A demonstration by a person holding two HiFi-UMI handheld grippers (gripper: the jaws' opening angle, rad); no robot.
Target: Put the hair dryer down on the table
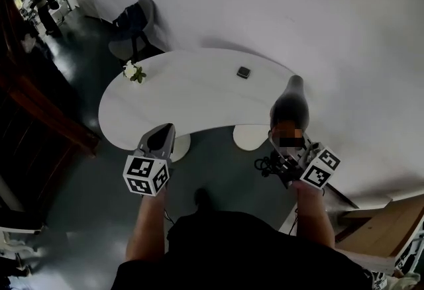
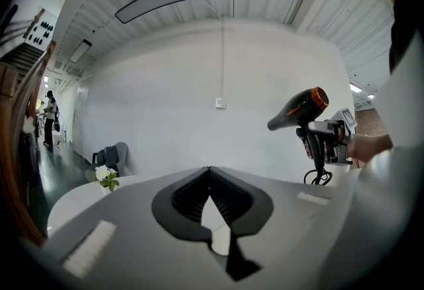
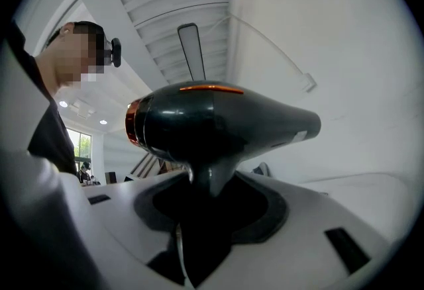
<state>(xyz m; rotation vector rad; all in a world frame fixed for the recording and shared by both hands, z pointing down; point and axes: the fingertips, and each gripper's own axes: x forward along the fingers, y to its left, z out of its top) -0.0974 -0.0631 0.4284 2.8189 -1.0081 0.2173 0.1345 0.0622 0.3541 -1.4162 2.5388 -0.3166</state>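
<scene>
A black hair dryer (image 1: 289,104) with an orange rear ring stands upright above the right end of the white curved table (image 1: 199,100), nozzle pointing away. My right gripper (image 1: 289,153) is shut on its handle (image 3: 211,183); the dryer body (image 3: 212,124) fills the right gripper view. Its black cord (image 1: 265,164) hangs coiled below the gripper. My left gripper (image 1: 161,138) hovers at the table's near left edge, shut and holding nothing; its jaws (image 2: 210,179) meet at the tips. From the left gripper view the dryer (image 2: 299,108) shows at the right, well apart.
A small dark square object (image 1: 244,72) lies on the table's far side. A white flower (image 1: 134,72) sits at its left end. A chair with a dark bag (image 1: 134,25) stands behind. A person (image 1: 40,0) stands far back left. A wooden bench (image 1: 391,226) is at the right.
</scene>
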